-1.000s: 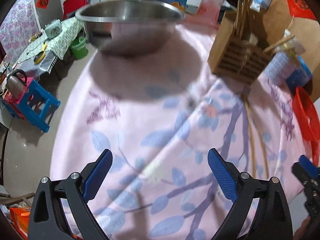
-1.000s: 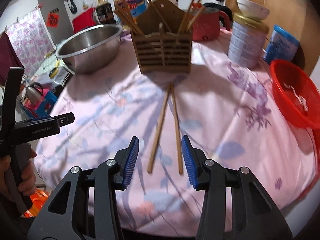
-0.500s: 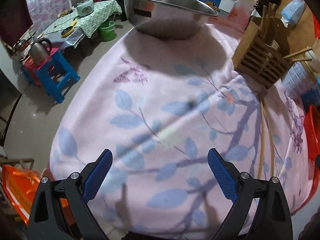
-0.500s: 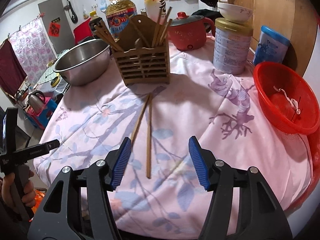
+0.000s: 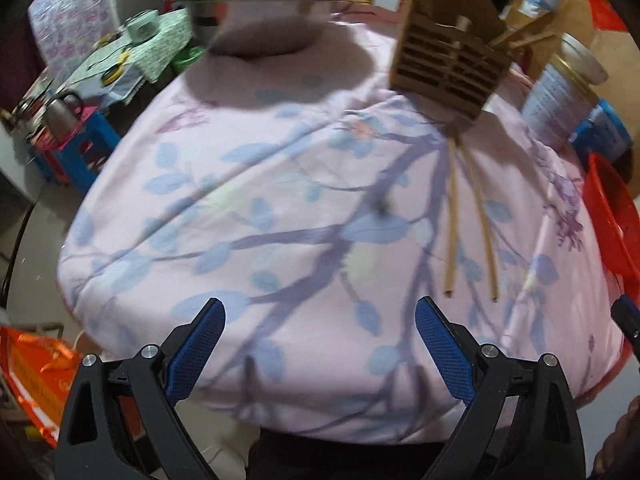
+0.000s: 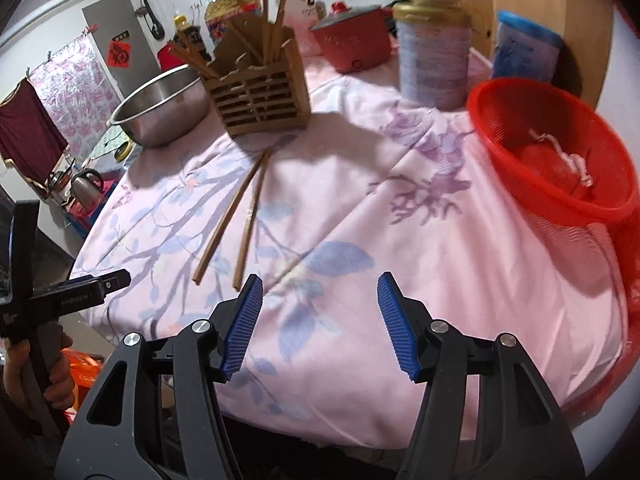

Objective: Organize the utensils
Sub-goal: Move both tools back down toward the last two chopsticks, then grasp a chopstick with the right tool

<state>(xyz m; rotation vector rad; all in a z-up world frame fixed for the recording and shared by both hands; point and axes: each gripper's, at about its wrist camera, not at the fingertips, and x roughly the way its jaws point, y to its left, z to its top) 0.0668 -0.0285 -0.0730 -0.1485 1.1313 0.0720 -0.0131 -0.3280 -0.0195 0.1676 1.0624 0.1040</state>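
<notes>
Chopsticks (image 6: pixel 234 224): two thin, straight wooden sticks lying loose on the cloth, left of centre in the right wrist view; far ends close together at the foot of the holder, near ends spread apart. In the left wrist view they (image 5: pixel 470 216) lie right of centre.
Holder (image 6: pixel 260 94): slatted wooden box, upper left of centre in the right wrist view, with more chopsticks standing in it at angles.
Tablecloth (image 6: pixel 400 240): soft pink fabric printed with blue leaves and purple branches, creased.
Right gripper (image 6: pixel 318 320): ribbed blue pads on black plastic arms, jaws spread, having opened wider just now, nothing between them; the left pad tip sits just beside the near end of one chopstick in the frame.
Left gripper (image 5: pixel 318 354): same build, jaws spread wide over bare cloth at the table's near edge.
Steel bowl (image 6: pixel 160 110): round, shiny, left of the holder.
Red basket (image 6: pixel 552 152): perforated plastic, right side.
Tin (image 6: pixel 434 60): cylindrical with a gold lid, behind the basket.
Right view only: red pot (image 6: pixel 352 44), oil bottles, and a hand (image 6: pixel 52 376) gripping the left tool's handle at lower left.
Left view only: blue stool (image 5: pixel 80 152) and kettle (image 5: pixel 60 110) on the floor at left.
</notes>
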